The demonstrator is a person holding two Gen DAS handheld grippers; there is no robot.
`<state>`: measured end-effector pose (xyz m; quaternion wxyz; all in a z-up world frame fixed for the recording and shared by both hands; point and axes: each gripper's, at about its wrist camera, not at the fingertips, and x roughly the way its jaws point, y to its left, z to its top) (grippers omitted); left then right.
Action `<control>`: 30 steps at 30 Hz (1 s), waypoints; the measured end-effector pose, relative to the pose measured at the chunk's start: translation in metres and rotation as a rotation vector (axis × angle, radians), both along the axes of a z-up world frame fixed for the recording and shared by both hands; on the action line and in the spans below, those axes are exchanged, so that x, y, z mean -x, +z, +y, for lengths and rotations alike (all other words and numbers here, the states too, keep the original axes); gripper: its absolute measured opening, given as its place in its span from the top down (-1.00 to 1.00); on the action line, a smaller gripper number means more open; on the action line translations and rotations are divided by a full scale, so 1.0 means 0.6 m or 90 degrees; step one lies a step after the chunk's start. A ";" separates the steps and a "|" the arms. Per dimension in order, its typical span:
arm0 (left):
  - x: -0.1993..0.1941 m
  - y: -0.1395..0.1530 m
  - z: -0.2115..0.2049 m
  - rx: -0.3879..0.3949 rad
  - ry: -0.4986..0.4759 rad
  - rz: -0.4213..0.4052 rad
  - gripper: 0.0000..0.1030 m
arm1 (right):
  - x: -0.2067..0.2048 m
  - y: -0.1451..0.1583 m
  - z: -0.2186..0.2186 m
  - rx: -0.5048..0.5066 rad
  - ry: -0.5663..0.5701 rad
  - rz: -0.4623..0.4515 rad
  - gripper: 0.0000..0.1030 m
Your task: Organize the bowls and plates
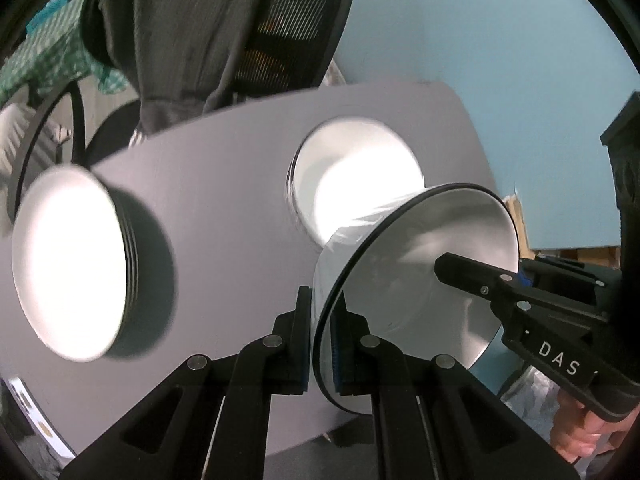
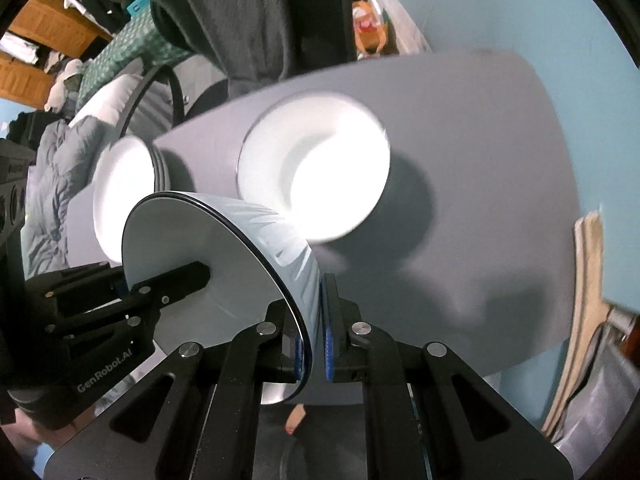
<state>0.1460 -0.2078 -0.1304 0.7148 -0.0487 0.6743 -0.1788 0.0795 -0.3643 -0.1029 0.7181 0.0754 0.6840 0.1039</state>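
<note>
Bowl (image 1: 420, 280) rim is sitting pinched in both my tools, left tool (image 1: 320, 344) and right tool (image 2: 316, 344), hanging tilted above the tabletop (image 1: 224, 208) beside a plate stack (image 1: 68, 264).

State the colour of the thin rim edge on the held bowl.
Black, on the bowl; the left wrist view shows it best.

Two maker's marks, one on each gripper

Lower right, left wrist view: "DAS" on the right gripper (image 1: 440, 270). Lower left, right wrist view: "GenRobot.AI" on the left gripper (image 2: 206, 270).
</note>
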 end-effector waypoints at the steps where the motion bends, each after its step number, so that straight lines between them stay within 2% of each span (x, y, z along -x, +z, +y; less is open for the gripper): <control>1: -0.010 0.000 -0.007 -0.002 -0.001 -0.003 0.86 | -0.010 0.002 -0.003 0.002 -0.001 -0.003 0.85; 7: -0.065 -0.013 -0.026 -0.017 -0.005 -0.008 0.86 | -0.060 -0.012 -0.010 0.002 -0.009 0.004 0.85; 13: -0.096 -0.040 -0.036 -0.034 0.005 0.003 0.86 | -0.099 -0.033 -0.019 0.016 0.015 0.030 0.85; 26: -0.113 -0.054 -0.045 -0.061 0.016 0.018 0.86 | -0.128 -0.047 -0.034 0.016 0.048 0.062 0.85; 30: -0.113 -0.064 -0.042 -0.049 0.015 0.034 0.82 | -0.128 -0.053 -0.029 0.013 0.061 0.071 0.78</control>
